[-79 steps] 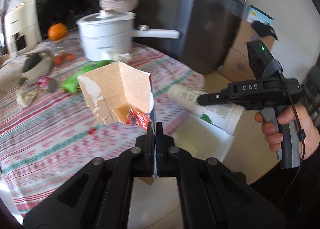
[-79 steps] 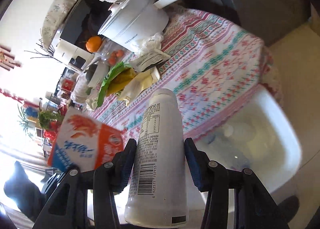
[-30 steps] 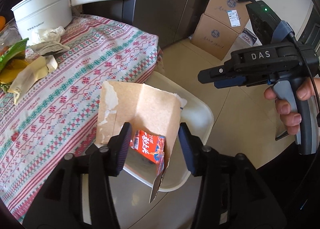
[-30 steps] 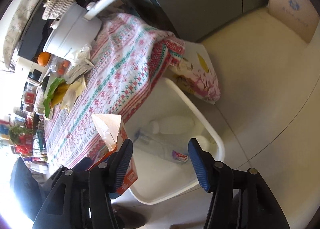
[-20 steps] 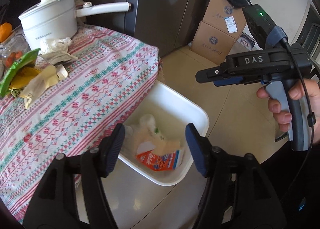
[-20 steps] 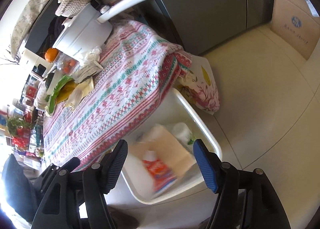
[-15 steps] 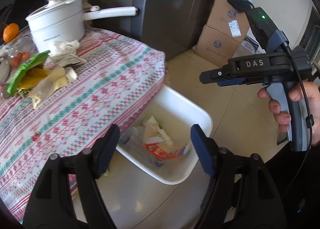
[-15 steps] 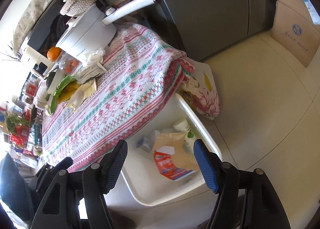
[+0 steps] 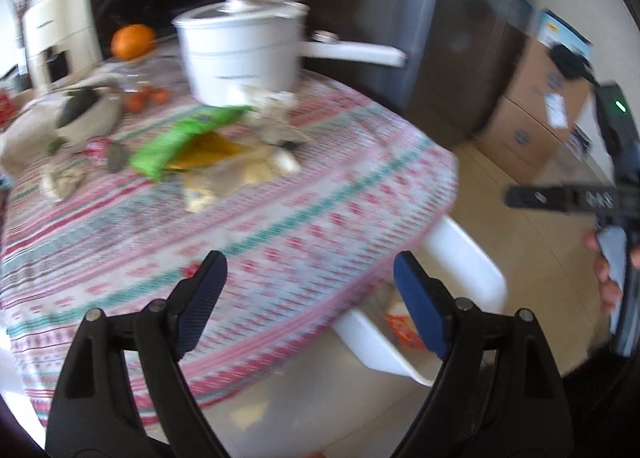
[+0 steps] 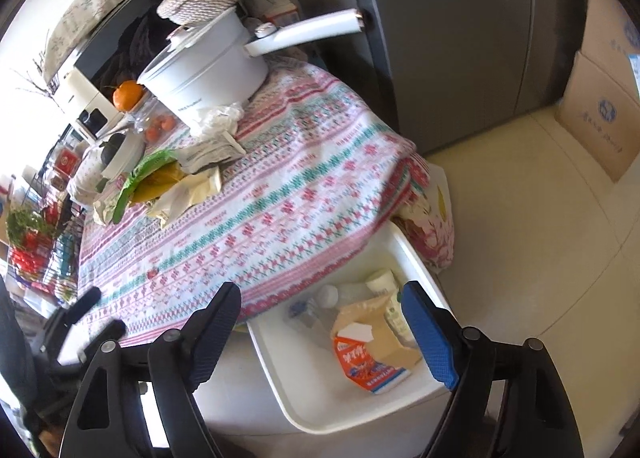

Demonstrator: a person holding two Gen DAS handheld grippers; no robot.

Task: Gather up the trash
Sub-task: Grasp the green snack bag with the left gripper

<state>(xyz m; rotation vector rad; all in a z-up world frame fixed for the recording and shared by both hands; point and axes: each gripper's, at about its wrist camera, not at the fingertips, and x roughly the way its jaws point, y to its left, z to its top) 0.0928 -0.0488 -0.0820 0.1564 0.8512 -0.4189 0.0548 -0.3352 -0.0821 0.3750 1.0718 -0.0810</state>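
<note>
My left gripper (image 9: 310, 270) hangs over the near edge of the patterned tablecloth (image 9: 280, 218), jaws opening wide with nothing between them. My right gripper (image 10: 320, 298) is above the white bin (image 10: 414, 256) on the floor beside the table, jaws also opening and empty. In the bin lie an orange-and-white carton (image 10: 368, 354), a white bottle (image 10: 392, 298) and a clear bottle (image 10: 308, 310). On the table remain a green wrapper (image 9: 180, 138), a yellow wrapper (image 9: 208, 150) and crumpled paper (image 9: 248, 174). The left wrist view is blurred.
A white pot (image 9: 240, 54) with a long handle stands at the table's back, beside an orange (image 9: 132, 40) and a small bowl (image 9: 84, 114). Cardboard boxes (image 9: 536, 106) sit on the tiled floor. A floral cushion (image 10: 432, 230) lies next to the bin.
The carton left my left gripper and the bottle my right; both now lie in the bin. Both jaws widened, both hands rose, and the left view swung toward the table.
</note>
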